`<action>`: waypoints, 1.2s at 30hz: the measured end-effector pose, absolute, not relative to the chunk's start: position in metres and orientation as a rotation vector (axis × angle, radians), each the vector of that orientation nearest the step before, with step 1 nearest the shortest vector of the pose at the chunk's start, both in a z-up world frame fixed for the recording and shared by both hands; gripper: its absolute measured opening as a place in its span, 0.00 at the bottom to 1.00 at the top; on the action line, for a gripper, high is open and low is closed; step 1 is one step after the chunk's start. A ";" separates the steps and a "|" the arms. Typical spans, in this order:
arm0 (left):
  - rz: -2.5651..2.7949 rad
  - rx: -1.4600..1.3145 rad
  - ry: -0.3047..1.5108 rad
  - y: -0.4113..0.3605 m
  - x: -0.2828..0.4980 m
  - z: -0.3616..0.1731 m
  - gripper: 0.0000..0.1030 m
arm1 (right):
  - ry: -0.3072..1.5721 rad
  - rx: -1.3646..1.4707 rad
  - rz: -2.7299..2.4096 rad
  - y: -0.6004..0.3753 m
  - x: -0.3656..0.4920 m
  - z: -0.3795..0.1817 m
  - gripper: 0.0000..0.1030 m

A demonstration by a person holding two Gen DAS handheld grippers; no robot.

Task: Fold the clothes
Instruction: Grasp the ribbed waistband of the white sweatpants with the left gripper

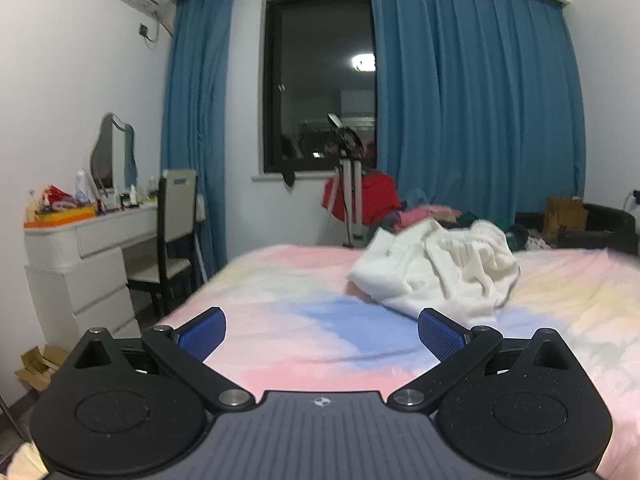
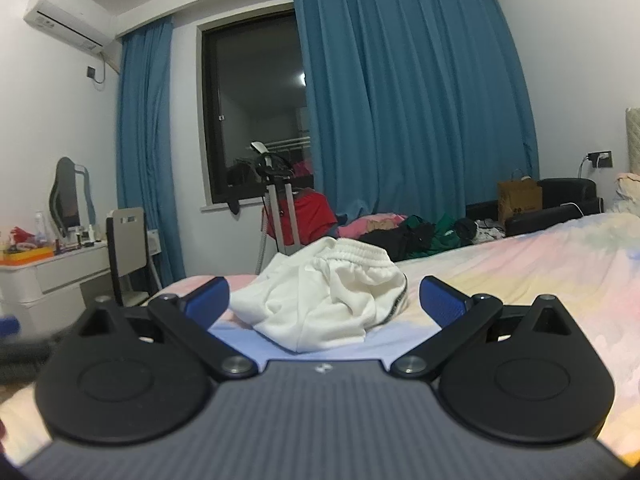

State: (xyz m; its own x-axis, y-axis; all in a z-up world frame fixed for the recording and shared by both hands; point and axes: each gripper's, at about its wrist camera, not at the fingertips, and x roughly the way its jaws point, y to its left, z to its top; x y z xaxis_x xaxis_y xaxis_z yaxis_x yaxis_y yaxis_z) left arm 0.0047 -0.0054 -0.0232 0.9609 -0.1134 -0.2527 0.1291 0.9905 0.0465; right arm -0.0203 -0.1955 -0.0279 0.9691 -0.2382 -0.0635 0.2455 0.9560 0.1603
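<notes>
White shorts [image 2: 328,296] crumpled on pastel bed [image 2: 520,256], both grippers empty.
Left gripper [image 1: 320,330]: jaws spread wide, low in frame; garment sits apart, right of centre. Right gripper [image 2: 324,300]: jaws spread, shorts at frame centre showing between the blue pads [image 2: 440,304], contact unclear. Elastic waistband faces the blue curtains [image 2: 400,100].
</notes>
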 end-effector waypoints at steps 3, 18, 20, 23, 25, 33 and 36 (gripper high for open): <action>-0.156 0.051 0.317 -0.013 0.017 -0.038 1.00 | 0.031 0.226 -0.244 -0.207 -0.008 -0.008 1.00; -0.393 0.009 0.497 -0.142 0.191 -0.048 0.99 | 0.212 0.517 -0.336 -0.308 0.042 -0.047 1.00; -0.420 0.027 0.487 -0.179 0.230 -0.039 0.99 | 0.224 0.521 -0.348 -0.314 0.050 -0.055 1.00; -0.452 0.053 0.469 -0.235 0.289 -0.025 0.99 | 0.244 0.530 -0.365 -0.323 0.062 -0.068 1.00; -0.463 0.056 0.467 -0.269 0.327 -0.015 0.99 | 0.273 0.549 -0.371 -0.330 0.071 -0.081 1.00; -0.278 0.110 0.615 -0.356 0.448 -0.020 0.88 | 0.368 0.601 -0.375 -0.346 0.108 -0.124 1.00; -0.251 0.114 0.710 -0.358 0.478 -0.033 0.78 | 0.388 0.627 -0.380 -0.349 0.116 -0.133 1.00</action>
